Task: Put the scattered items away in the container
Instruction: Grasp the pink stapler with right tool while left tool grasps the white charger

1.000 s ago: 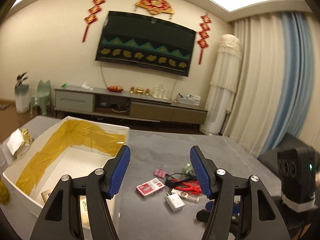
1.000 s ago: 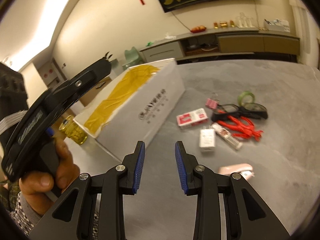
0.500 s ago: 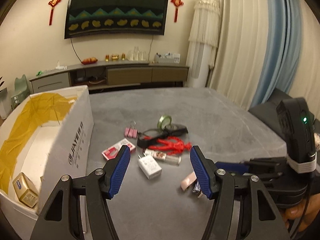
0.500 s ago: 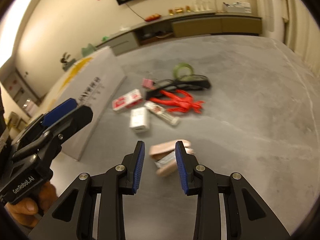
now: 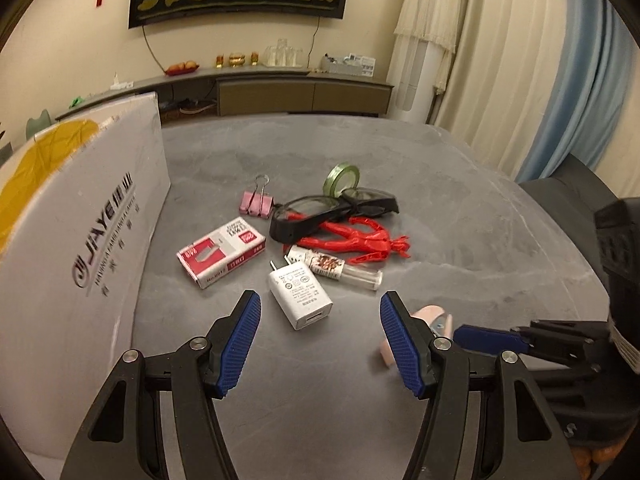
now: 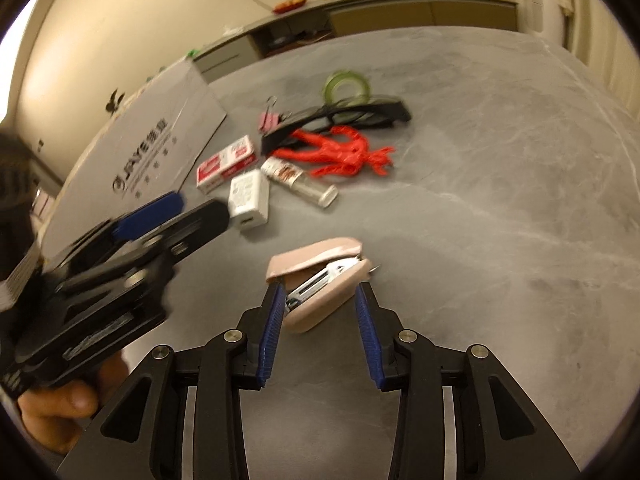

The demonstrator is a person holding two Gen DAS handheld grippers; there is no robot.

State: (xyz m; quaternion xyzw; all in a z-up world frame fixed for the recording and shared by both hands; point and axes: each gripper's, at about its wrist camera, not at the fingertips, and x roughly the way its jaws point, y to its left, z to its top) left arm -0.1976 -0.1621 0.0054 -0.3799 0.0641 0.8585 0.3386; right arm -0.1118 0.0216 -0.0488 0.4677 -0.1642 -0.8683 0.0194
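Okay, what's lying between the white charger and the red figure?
A small clear bottle lies between the white charger and the red figure, in both wrist views.

The pink stapler (image 6: 320, 280) lies on its side on my bench, slightly open with the metal magazine showing, apart from the other items. Beyond it sit a white charger (image 5: 300, 294), red-and-white staple box (image 5: 221, 253), clear labelled tube (image 5: 336, 268), red figure (image 5: 356, 240), black glasses (image 5: 332, 210), pink binder clip (image 5: 257, 203) and green tape roll (image 5: 341, 178). The white box (image 5: 76, 248) stands at their left.

Stapler (image 5: 434, 320) half behind finger
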